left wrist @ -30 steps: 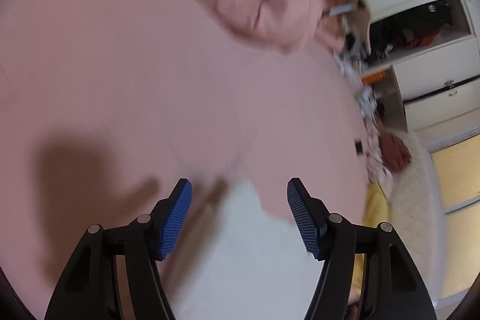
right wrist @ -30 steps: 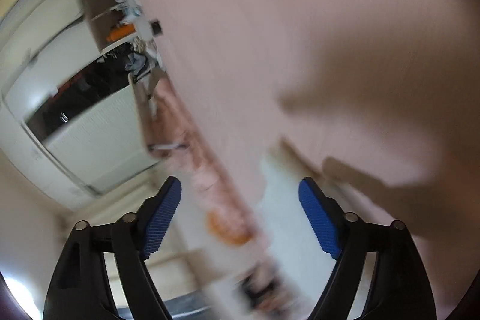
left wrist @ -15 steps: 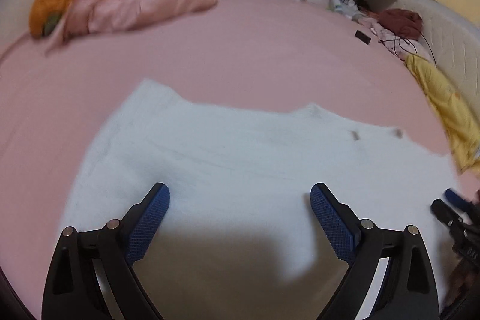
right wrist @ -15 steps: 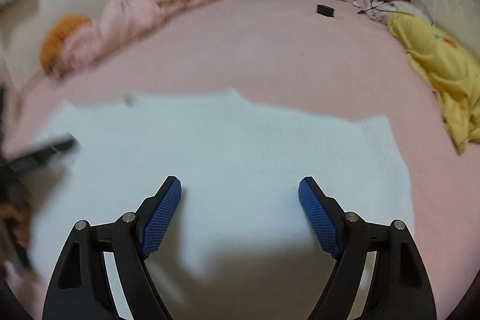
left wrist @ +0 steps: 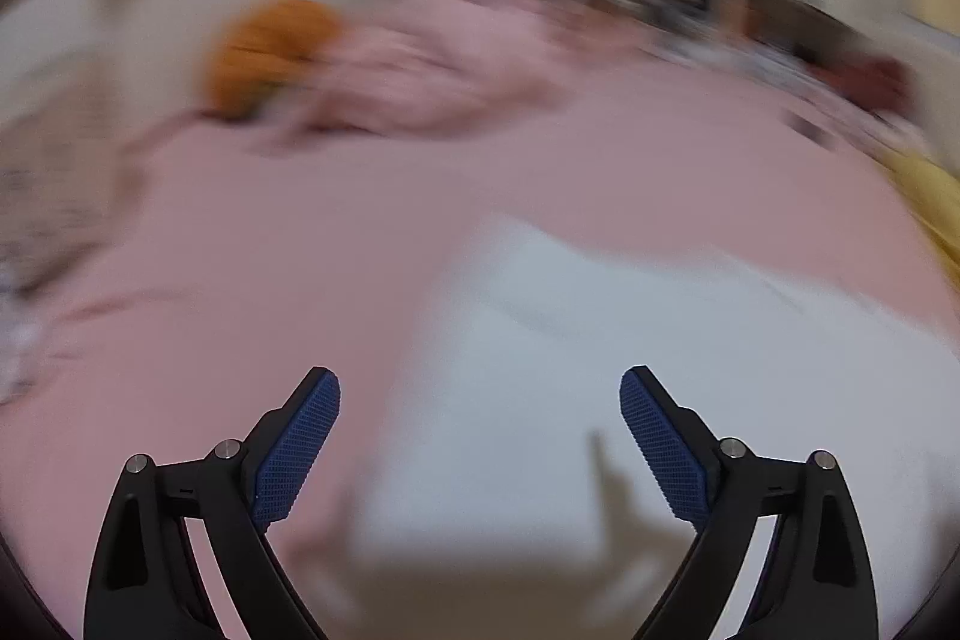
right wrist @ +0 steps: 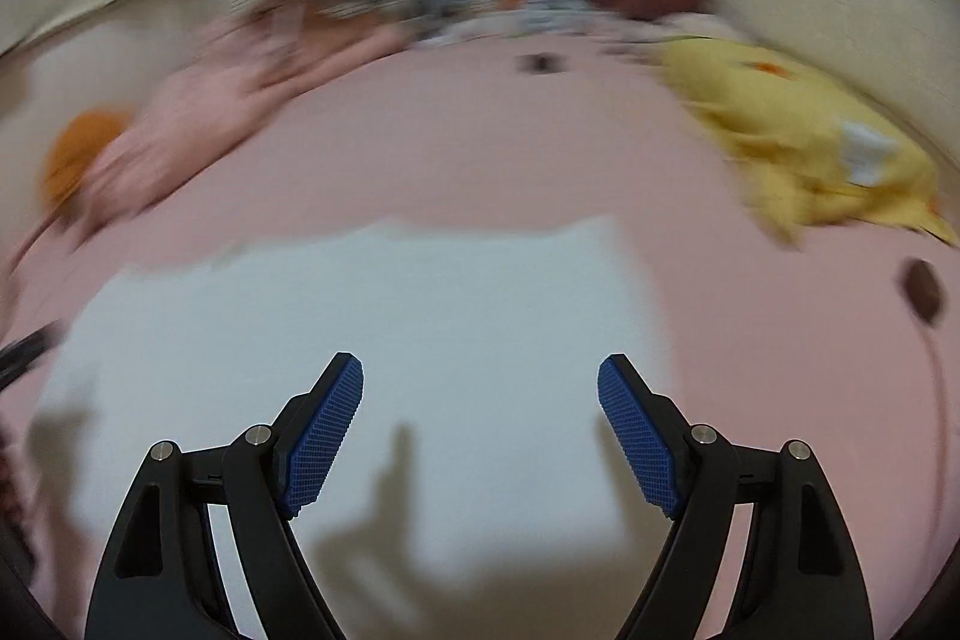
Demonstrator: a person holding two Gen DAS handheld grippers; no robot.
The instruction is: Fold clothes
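Observation:
A white garment (left wrist: 630,376) lies spread flat on the pink bed sheet (left wrist: 270,250). In the left wrist view it fills the lower right, and my left gripper (left wrist: 480,388) hovers open over its left edge with nothing between the blue pads (left wrist: 300,448). The same white garment (right wrist: 372,340) fills the lower middle of the right wrist view. Above it my right gripper (right wrist: 480,376) stands open and empty. Both views are blurred by motion.
A crumpled pink blanket (left wrist: 420,82) and an orange cushion (left wrist: 270,46) lie at the far left of the bed. A yellow garment (right wrist: 798,142) lies at the right, beside a small dark object with a cord (right wrist: 921,289). Cupboards and clutter stand behind the bed.
Both views swung from a tilted look at the sheet to level over the spread white garment. The left gripper opened wider, then slid left toward the garment's left edge. The right gripper stayed open.

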